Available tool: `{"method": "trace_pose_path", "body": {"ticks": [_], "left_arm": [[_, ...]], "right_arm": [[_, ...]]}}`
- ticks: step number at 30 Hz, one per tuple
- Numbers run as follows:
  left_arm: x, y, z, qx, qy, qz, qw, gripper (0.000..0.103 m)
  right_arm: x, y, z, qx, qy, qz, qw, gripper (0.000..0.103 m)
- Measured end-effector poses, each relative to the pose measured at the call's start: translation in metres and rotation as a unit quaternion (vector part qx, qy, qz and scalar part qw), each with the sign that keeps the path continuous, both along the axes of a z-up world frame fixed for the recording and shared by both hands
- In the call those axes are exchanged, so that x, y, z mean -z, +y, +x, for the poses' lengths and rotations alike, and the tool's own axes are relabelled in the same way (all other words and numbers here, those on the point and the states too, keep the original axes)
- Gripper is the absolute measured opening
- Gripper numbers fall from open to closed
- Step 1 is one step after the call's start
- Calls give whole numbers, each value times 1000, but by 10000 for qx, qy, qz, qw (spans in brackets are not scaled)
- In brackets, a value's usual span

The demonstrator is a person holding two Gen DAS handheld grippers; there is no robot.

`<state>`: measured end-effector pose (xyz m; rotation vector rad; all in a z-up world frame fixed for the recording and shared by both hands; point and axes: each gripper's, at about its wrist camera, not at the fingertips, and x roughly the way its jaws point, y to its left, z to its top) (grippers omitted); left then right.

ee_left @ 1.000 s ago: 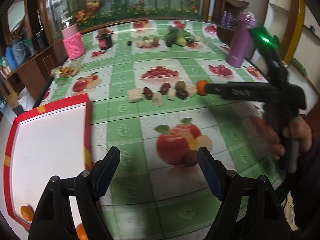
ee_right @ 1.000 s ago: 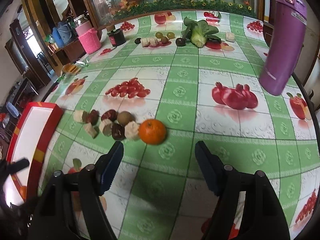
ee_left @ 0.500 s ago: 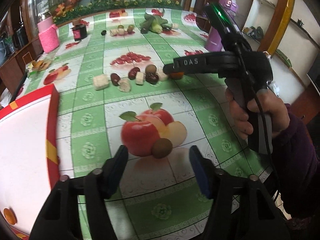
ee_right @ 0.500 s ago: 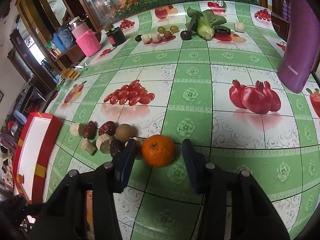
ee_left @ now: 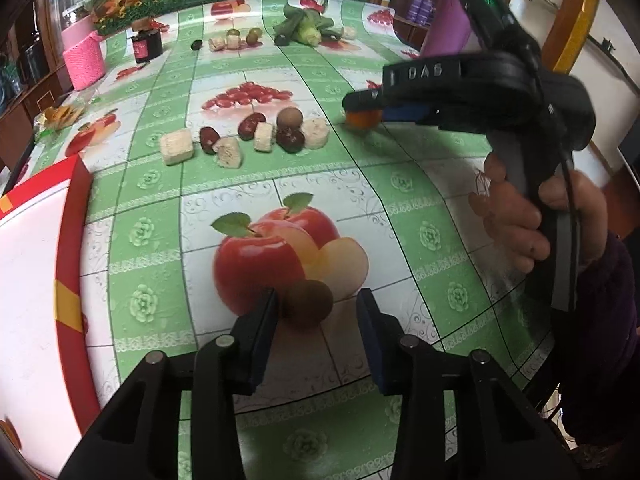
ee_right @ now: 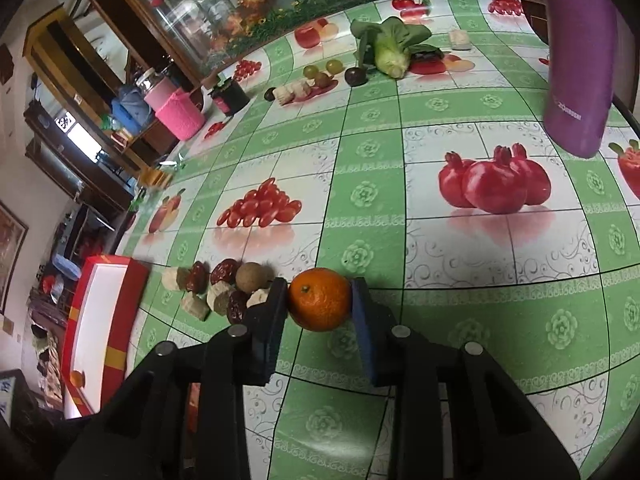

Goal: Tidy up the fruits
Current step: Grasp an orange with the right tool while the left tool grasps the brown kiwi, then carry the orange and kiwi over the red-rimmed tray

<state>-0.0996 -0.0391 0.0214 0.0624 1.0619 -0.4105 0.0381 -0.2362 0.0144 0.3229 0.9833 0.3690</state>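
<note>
My right claw (ee_right: 320,300) grips the round, dimpled orange tangerine (ee_right: 320,298) low in the middle of the frame, both flat blue pads pressed to its skin on the glossy fruit-print tablecloth (ee_right: 440,280). My left claw (ee_left: 316,312) stands narrowly parted around a small, matte brown round fruit (ee_left: 308,303) at lower centre, its left pad touching or nearly so. A red-rimmed white tray (ee_left: 70,264) lies along that frame's left edge.

Right hand-held gripper (ee_left: 362,102) fingers cover most of the mandarin orange (ee_left: 359,119); red-rimmed tray (ee_left: 68,264) cut off by the left frame edge; purple bottle (ee_right: 580,52) cropped at top; small brown fruit (ee_left: 308,304) motion-blurred, type indeterminate.
</note>
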Motion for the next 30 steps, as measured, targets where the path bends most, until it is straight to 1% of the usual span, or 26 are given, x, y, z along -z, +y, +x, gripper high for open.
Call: {"method": "trace_pose_path", "body": {"ticks": [1,3,5,6,9,13,16,18,20,23,26,27,30], "left_arm": [[0,0,0,1,-36,0,10000,38],[0,-1,0,15,-61,12,10000,34],[0,0,0,-13,-98,15,10000,26],[0,1,-1,-18,-106,2,9999,25],[-4,5,-2,-115,-173,-53,9998,25],[-18,17,-7,-340,-442,9,9984,25],[-35,33,-15,-578,-774,92,9953,25],[-45,49,-22,-823,-1007,161,9914,25],[-52,68,-27,-1065,-1115,142,9879,25],[-58,103,-34,-1533,-1199,204,9807,25],[-58,142,-39,-2114,-1274,450,9680,25],[-58,157,-41,-2340,-1318,574,9616,25],[-57,187,-45,-2814,-1466,922,9438,25]], "right_arm": [[0,-1,0,19,5,-3,10000,34],[0,-3,0,62,21,13,10000,34],[-2,-4,-1,78,8,52,10000,34],[-3,-4,-1,95,-22,46,9999,34],[-8,-4,-4,119,-180,24,9998,34],[-12,3,-8,71,-328,-2,9994,34],[-17,20,-16,-78,-465,35,9989,34],[-21,37,-25,-245,-563,121,9980,34],[-24,60,-34,-442,-628,244,9967,34],[-29,102,-47,-849,-685,429,9931,34],[-32,146,-58,-1267,-725,463,9882,35],[-33,159,-61,-1380,-733,429,9868,35],[-33,196,-67,-1689,-680,335,9827,35]]}}
